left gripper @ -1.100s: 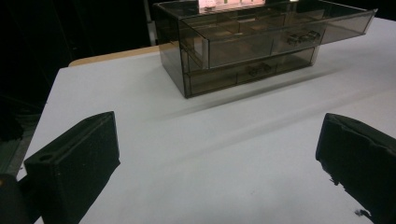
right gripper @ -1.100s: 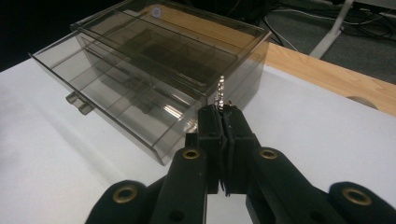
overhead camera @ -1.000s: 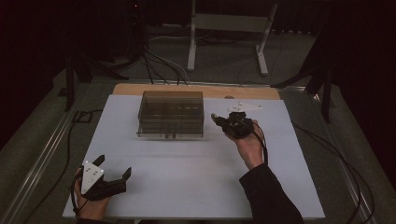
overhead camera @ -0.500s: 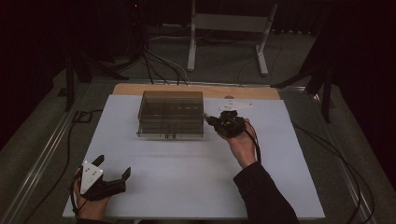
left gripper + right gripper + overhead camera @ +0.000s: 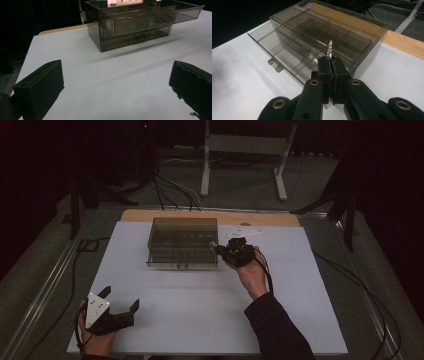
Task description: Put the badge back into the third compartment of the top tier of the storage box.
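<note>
Nearest to me, low at the left of the high view, my left gripper rests on the white table with its jaws spread wide and nothing between them; in the left gripper view the two black jaws stand far apart over bare tabletop. Farther out, right of centre, my right gripper is held by the person's hand just at the right front corner of the smoked-plastic drawer box. In the right gripper view its jaws are pressed together on a small sparkling strip of jewellery, which stands upright from the jaw tips; I cannot tell what kind of piece it is. The strip sits just above the box's near corner, over the divided compartments of the top drawer, which is pulled partly out; I cannot tell whether it touches the plastic. The lower drawer's two small handles show in the left gripper view. Beyond the box lies a strip of bare wooden tabletop, and on the white surface just behind the right gripper lie some pale flat pieces, too small to identify
</note>
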The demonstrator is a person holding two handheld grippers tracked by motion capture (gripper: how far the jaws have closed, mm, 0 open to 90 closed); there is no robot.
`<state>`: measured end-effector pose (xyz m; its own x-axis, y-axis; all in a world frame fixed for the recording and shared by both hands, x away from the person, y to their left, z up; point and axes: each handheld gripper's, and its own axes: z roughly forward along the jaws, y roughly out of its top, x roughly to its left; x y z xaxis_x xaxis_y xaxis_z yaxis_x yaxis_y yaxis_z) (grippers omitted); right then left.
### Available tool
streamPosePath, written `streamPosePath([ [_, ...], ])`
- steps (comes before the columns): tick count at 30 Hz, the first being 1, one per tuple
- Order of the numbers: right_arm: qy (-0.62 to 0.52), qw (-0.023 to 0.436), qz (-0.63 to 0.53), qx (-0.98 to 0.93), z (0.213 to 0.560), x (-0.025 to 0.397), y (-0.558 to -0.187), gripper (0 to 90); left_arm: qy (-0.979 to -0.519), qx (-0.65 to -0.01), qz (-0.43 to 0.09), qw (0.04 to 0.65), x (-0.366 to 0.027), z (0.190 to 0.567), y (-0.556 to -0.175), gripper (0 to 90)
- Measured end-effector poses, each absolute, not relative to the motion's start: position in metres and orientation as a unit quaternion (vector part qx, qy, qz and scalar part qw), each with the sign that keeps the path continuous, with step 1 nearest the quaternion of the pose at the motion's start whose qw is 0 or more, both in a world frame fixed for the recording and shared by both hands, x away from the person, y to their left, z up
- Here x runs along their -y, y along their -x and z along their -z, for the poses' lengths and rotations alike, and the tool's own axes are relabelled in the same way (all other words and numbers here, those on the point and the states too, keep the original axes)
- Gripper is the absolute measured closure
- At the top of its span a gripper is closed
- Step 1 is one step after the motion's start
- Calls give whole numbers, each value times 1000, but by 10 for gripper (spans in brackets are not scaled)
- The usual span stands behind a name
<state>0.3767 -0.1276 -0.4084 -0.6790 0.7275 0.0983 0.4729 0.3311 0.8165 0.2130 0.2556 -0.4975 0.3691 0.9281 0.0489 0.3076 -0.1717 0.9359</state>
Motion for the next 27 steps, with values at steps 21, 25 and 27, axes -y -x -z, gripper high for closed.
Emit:
streamPosePath([
  [21,-368,120,-436,-813,418,108,-382,885,-685,-452,-339,461,-257,498,-213,4],
  [25,-368,115,-433,-815,421,106,-384,885,-684,-452,-339,461,-258,498,-213,4],
  [27,-368,112,-432,-816,422,105,-384,885,-684,-453,-339,461,-258,498,-213,4],
])
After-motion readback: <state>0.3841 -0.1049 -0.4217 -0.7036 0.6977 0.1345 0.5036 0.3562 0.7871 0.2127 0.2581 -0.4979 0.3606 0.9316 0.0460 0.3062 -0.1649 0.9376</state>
